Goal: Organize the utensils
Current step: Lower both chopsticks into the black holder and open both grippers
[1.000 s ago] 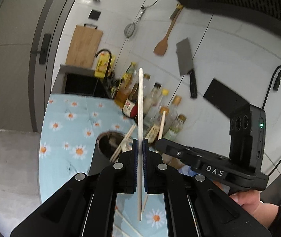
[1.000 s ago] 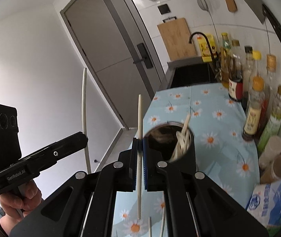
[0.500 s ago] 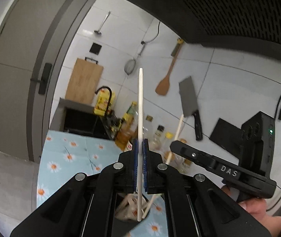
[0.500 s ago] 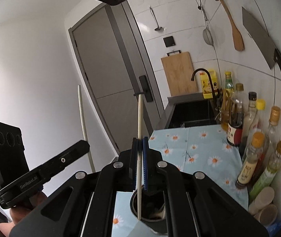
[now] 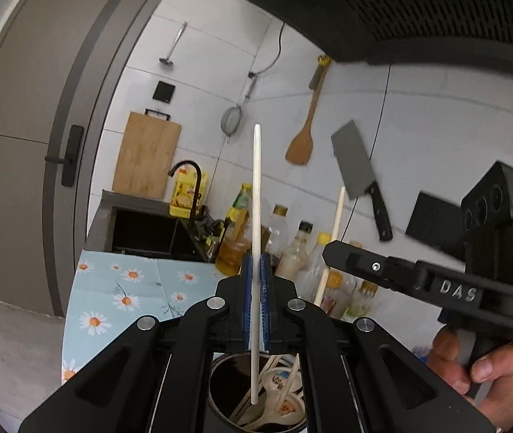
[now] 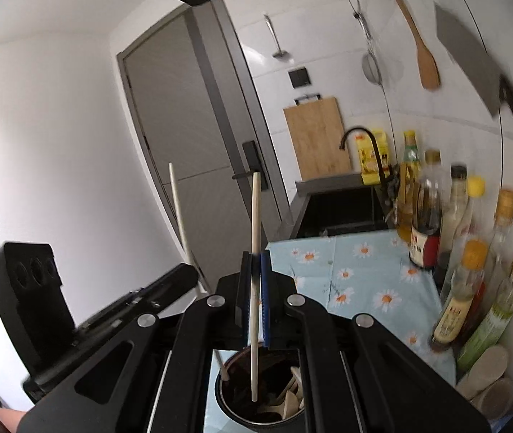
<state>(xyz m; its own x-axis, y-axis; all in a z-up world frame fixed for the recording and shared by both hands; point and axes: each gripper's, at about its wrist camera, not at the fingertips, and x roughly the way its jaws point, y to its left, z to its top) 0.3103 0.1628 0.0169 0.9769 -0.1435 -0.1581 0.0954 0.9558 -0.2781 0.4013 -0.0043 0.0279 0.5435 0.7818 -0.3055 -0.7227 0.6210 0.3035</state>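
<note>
left gripper [image 5: 255, 299]: jaws clamped on white chopstick [image 5: 256, 216], upright over utensil holder [image 5: 220, 389] | right gripper [image 6: 255, 299]: jaws clamped on beige chopstick [image 6: 255, 223], tip inside holder

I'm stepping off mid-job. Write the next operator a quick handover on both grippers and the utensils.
Left gripper: shut on a white chopstick, upright, lower tip over the dark utensil holder.
Right gripper: shut on a beige chopstick, also upright over the same holder.
Done: spoons and chopsticks already sit in the holder.
Left: lower both chopsticks in and release.
</note>
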